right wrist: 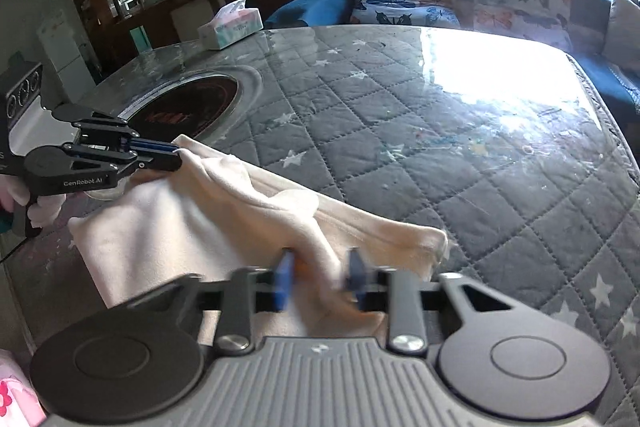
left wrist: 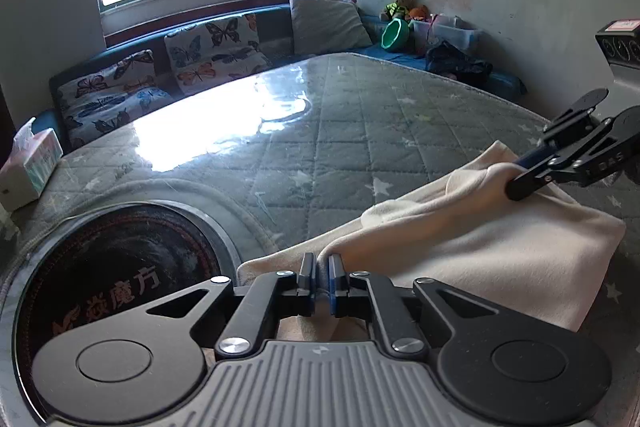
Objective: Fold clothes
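A cream-white garment [left wrist: 480,243] lies partly folded on the quilted grey table cover, also in the right wrist view [right wrist: 192,227]. My left gripper [left wrist: 321,277] is shut on one edge of the garment; it shows from the side in the right wrist view [right wrist: 176,153], pinching the cloth. My right gripper [right wrist: 322,277] is blurred, its jaws parted with a bunch of the garment between them. In the left wrist view the right gripper [left wrist: 514,183] touches the far edge of the cloth.
A round black induction hob [left wrist: 112,291] is set in the table [left wrist: 320,131] beside the left gripper. A tissue box [right wrist: 230,23] stands at the table's edge. A sofa with butterfly cushions [left wrist: 212,51] and toys runs under the window.
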